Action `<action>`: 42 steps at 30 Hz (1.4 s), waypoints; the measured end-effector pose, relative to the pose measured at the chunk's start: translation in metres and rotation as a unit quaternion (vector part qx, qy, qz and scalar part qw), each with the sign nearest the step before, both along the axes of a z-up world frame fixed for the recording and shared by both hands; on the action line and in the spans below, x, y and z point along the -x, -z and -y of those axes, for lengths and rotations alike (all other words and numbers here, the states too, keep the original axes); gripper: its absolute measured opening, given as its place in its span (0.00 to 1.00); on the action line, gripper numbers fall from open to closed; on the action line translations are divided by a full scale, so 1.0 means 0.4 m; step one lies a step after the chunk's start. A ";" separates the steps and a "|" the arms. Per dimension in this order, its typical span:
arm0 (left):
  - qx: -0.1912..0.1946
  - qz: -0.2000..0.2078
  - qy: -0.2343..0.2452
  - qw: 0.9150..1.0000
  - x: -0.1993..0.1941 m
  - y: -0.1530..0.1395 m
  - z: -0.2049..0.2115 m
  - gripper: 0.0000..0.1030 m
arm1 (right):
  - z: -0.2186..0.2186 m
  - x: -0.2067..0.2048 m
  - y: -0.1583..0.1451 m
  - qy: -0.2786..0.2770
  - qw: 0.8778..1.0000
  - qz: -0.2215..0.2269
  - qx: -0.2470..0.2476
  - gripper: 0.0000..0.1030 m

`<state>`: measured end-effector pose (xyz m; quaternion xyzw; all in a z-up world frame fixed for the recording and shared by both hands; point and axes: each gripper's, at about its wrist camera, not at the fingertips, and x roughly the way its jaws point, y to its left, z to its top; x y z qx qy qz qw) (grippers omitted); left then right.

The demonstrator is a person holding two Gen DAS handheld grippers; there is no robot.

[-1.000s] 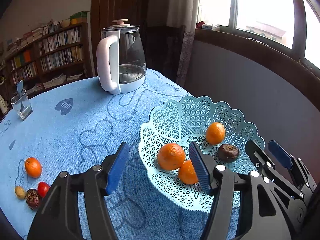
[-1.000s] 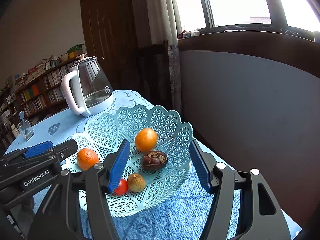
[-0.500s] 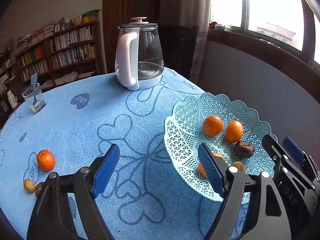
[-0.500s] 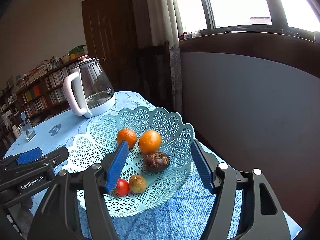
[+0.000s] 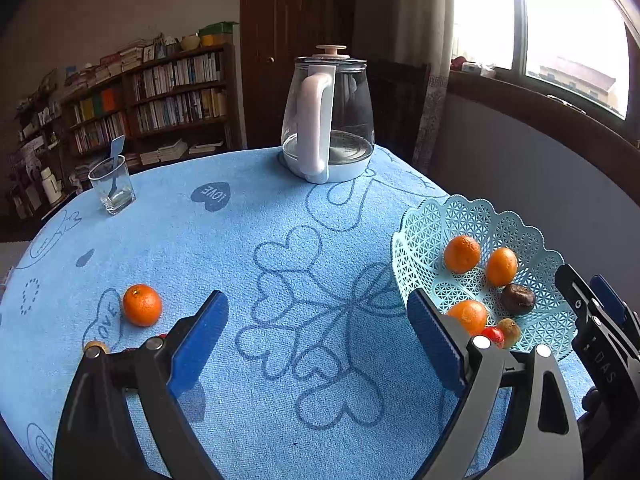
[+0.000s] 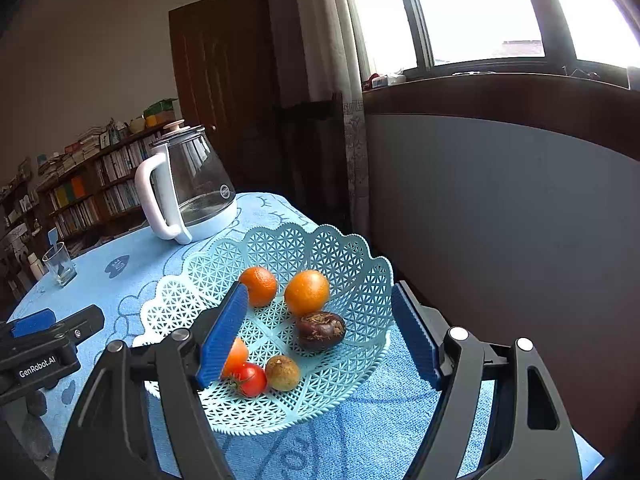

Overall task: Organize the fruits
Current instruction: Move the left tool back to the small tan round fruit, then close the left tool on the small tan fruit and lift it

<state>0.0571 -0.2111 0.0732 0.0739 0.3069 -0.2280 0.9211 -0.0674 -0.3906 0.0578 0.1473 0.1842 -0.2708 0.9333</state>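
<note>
Left tongs (image 5: 316, 338): spread apart, empty, above the surface (image 5: 240, 240). Right tongs (image 6: 316, 330): spread apart, empty, over the basket (image 6: 360, 280) at the surface's right edge, which holds six fruits. One orange (image 5: 142, 305) lies near the left edge.

Glass kettle (image 5: 328, 120), tumbler (image 5: 111, 186), bookshelf (image 5: 152, 100) behind tablecloth (image 5: 240, 248).

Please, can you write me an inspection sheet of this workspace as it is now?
Surface: round table, blue cloth.
Job's things: lattice basket holds three oranges, cherry tomato, dark fruit, small brown fruit; loose orange and small fruits on cloth.
Clutter: kettle, glass.
Grippers: left gripper and right gripper open, empty.
Cables: nothing seen.
Surroundings: bookshelf, window.
</note>
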 end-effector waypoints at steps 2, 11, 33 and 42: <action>0.000 0.004 -0.007 1.000 0.003 -0.004 -0.019 0.88 | -0.001 0.001 0.000 0.000 1.000 0.001 -0.001 0.73; -0.001 0.016 -0.043 0.999 0.006 -0.023 -0.119 0.88 | -0.010 0.002 -0.014 -0.019 1.000 0.004 -0.005 0.78; -0.005 -0.028 -0.208 0.978 -0.078 0.032 -0.456 0.88 | -0.190 -0.016 -0.041 -0.153 0.988 -0.002 -0.031 0.79; -0.021 -0.046 -0.227 0.973 -0.102 0.074 -0.506 0.88 | -0.224 -0.028 -0.022 -0.172 0.985 -0.019 -0.025 0.79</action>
